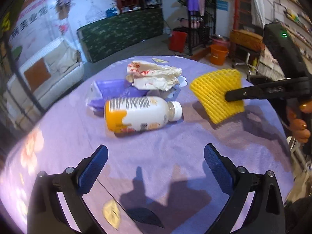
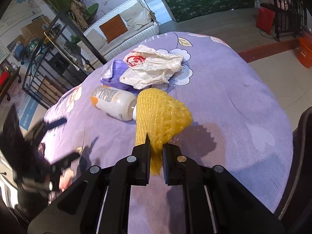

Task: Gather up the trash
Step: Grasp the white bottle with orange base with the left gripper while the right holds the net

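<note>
Beside the bottle (image 2: 115,102), our right gripper (image 2: 156,156) pinched the yellow foam net (image 2: 161,115); our left gripper (image 1: 156,167) hung spread.

Round table (image 1: 224,152) under purple floral cloth (image 2: 234,101), lying bottle (image 1: 140,114), crumpled white bag (image 1: 156,76), purple wrapper (image 1: 109,91)

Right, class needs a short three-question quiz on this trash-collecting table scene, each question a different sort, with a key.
1. True or false: the right gripper is shut on the yellow foam net.
2. Which item lies on its side? A) bottle B) orange bucket
3. Fill in: the left gripper is ____.

Key: 1 true; 2 A; 3 open.
</note>
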Demonstrator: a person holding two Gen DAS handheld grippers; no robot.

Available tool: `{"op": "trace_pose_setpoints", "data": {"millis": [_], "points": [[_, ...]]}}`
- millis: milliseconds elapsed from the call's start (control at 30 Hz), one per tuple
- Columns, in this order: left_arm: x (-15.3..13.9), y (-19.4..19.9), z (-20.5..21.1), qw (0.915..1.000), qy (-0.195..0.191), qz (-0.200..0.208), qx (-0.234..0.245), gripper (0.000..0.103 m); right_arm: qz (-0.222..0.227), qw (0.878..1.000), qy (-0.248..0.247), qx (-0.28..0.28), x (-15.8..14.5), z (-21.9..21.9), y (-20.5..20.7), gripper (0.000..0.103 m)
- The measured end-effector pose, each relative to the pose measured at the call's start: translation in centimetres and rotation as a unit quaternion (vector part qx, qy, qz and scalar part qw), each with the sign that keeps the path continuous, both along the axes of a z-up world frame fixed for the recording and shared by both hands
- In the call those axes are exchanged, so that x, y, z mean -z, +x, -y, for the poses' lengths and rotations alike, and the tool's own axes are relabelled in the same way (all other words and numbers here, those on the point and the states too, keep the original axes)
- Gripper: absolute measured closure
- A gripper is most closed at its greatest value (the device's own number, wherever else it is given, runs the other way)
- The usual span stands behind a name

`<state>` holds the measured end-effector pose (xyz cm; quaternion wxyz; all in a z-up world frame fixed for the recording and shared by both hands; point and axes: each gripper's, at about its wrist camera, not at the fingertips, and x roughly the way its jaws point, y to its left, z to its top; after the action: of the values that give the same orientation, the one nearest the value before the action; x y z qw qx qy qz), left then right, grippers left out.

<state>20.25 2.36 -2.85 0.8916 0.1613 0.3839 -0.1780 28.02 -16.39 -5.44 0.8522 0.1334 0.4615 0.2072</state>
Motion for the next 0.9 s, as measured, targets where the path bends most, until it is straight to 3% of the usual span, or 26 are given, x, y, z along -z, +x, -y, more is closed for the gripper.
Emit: {"op": "trace_pose_setpoints", "data": {"millis": [100,200,367,533,800,867,900], "points": [[-1.0,2.2,0.1,0.9989,0.016,-0.004,0.043,0.006,0.002,1.000,0.003,-0.006,-0.2,1.0,-0.9,0.092],[-0.9,4.8,0.4,0.9961,0.058,-0.027,0.062,0.006,0.008,1.000,0.004,-0.008,-0.5,1.7,-1.6,0.092],[0.5,7.2,1.9,0.9825,0.136,-0.056,0.115,0.011,0.003,1.000,0.024,0.001,-0.3,3.3,-2.2,0.092],[2.7,7.6,4.2,0.9496,0.235,-0.072,0.195,0.014,0.002,0.999,0.036,0.004,-0.2,4.0,-2.6,0.092],[7.1,9.7,6.2,0.8976,0.349,-0.120,0.241,0.014,-0.003,0.998,0.055,0.013,0.3,4.7,-2.7,0.092],[7.4,9.7,6.4,0.8938,0.352,-0.128,0.246,0.014,-0.004,0.998,0.058,0.017,0.4,4.9,-2.6,0.092],[7.3,9.8,6.5,0.8963,0.346,-0.128,0.245,0.015,-0.003,0.998,0.058,0.018,0.4,5.0,-2.6,0.092]]}}
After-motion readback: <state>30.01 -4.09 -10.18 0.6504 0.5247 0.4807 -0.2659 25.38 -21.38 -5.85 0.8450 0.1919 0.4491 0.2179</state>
